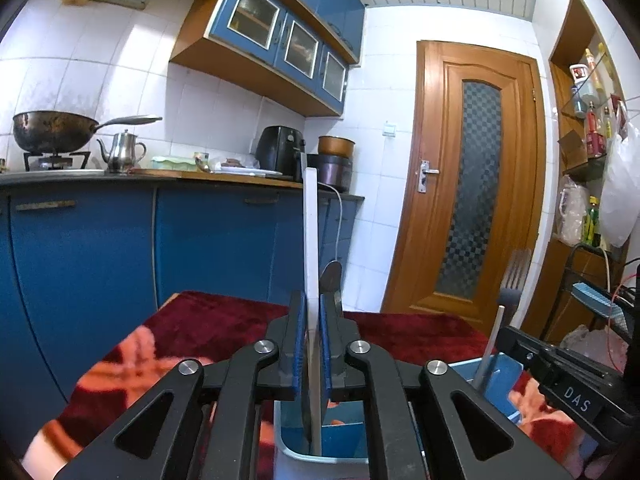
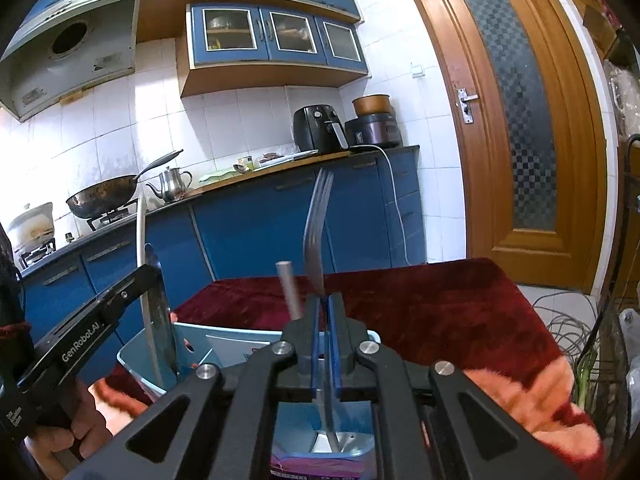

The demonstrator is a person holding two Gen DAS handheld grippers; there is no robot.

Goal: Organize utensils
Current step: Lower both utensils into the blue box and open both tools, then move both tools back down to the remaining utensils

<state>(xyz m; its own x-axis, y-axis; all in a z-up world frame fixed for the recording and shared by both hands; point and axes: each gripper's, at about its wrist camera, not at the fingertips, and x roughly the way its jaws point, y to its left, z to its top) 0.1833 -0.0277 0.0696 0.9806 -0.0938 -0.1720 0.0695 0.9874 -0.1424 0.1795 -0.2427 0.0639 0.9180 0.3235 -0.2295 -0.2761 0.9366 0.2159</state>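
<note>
My left gripper [image 1: 314, 308] is shut on a flat white utensil handle [image 1: 310, 232] that stands upright, its lower end inside a light blue utensil holder [image 1: 320, 444]. A metal spoon [image 1: 332, 276] stands just behind the right finger. My right gripper [image 2: 325, 304] is shut on a metal fork [image 2: 316, 220], tines up, its lower end in the same blue holder [image 2: 192, 344]. A grey stick [image 2: 289, 288] stands in the holder beside the fork. The fork [image 1: 516, 276] and stick [image 1: 490, 348] also show in the left wrist view.
The holder sits on a table with a dark red and orange cloth [image 2: 440, 300]. Blue kitchen cabinets [image 1: 120, 240] with a wok [image 1: 52, 130], a kettle [image 1: 122, 152] and an air fryer [image 1: 280, 152] lie behind. A wooden door [image 1: 472, 184] is at the right.
</note>
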